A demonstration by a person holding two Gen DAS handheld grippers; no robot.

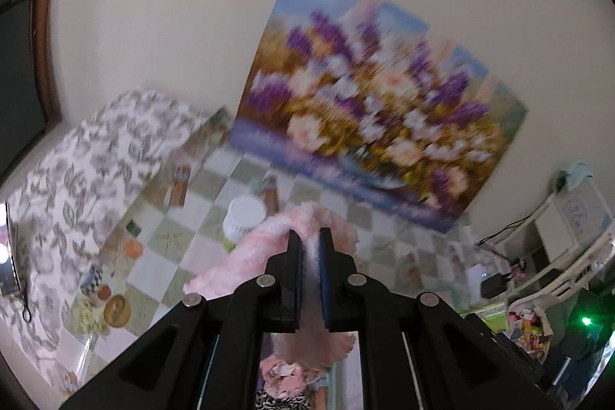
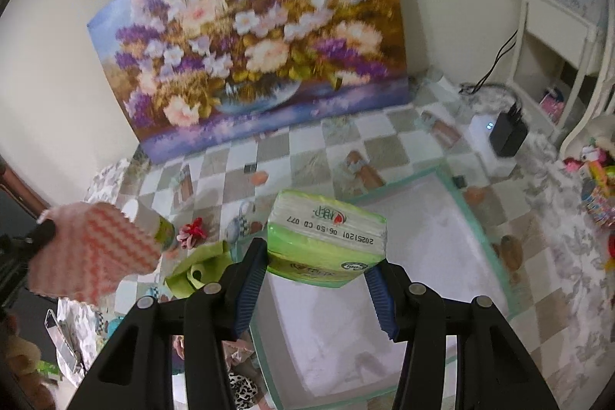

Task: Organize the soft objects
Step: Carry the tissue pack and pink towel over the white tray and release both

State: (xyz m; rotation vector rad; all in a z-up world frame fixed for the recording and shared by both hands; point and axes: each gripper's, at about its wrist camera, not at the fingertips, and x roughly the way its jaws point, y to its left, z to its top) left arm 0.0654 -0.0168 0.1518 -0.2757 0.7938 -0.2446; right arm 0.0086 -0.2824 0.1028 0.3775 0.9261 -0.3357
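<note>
**Aloft now: pink cloth and green tissue pack**

Currently pinching a fluffy pink-and-white wavy-striped cloth [image 1: 307,229] in the left gripper [image 1: 310,237], blue-padded fingers [image 1: 295,279] nearly closed with only the fabric between them. Holding that cloth up off the checkered tablecloth [image 1: 192,218], folds spilling over the fingertips toward the left and hanging down beneath the black frame. Showing again in the right wrist view as a zigzag-patterned flap [image 2: 96,248] at the far left, clamped at its upper left edge by a dark fingertip.

Meanwhile gripping a light-green plastic-wrapped pack of tissues [image 2: 326,237] in the right gripper [image 2: 319,268], fingers [image 2: 250,279] spread wide and pressing on both sides of the pack. Carrying it tilted, printed date code facing up, above the near left part of a shallow white tray with a pale green rim [image 2: 472,218].

Sharing the table: a white-capped green bottle [image 2: 161,225] just behind the cloth, a small red flower-shaped scrunchie [image 2: 192,233] next to it, a crumpled light-green fabric piece [image 2: 200,264] near the tray's left corner. Leaning against the wall behind, a large painting of purple and white flowers [image 2: 250,37]. Sitting off to the right, a black-and-white charger box [image 2: 499,137].
</note>
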